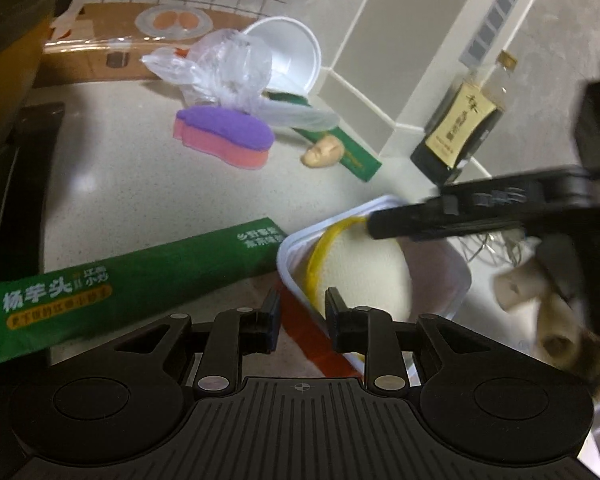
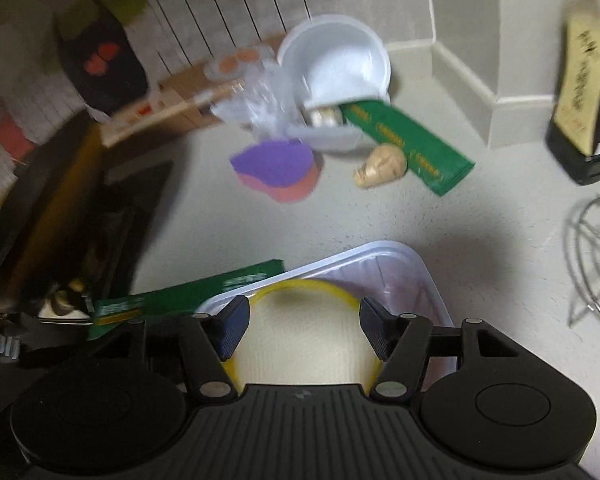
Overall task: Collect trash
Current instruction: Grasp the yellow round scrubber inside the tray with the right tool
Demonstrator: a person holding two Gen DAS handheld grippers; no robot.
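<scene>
A white plastic container (image 1: 452, 280) stands on the pale counter with a cream round pad edged in yellow (image 1: 364, 272) inside it. My left gripper (image 1: 303, 304) is shut on the container's near-left rim, one finger inside and one outside. In the right wrist view, my right gripper (image 2: 303, 308) hangs open over the container (image 2: 380, 246), its fingers wide apart either side of the pad (image 2: 304, 340) and not pressing it. A green paper packet (image 1: 140, 280) lies just left of the container. Further back lie a crumpled clear bag (image 1: 228, 68), a second green packet (image 1: 356, 160) and a tipped white bowl (image 1: 292, 52).
A purple and pink sponge (image 1: 228, 136) and a beige lump (image 1: 324, 152) lie mid-counter. A dark bottle with a gold label (image 1: 460, 128) stands by the wall corner on the right, with a wire rack (image 2: 596, 260) beside it. A black appliance (image 1: 20, 200) lines the left edge.
</scene>
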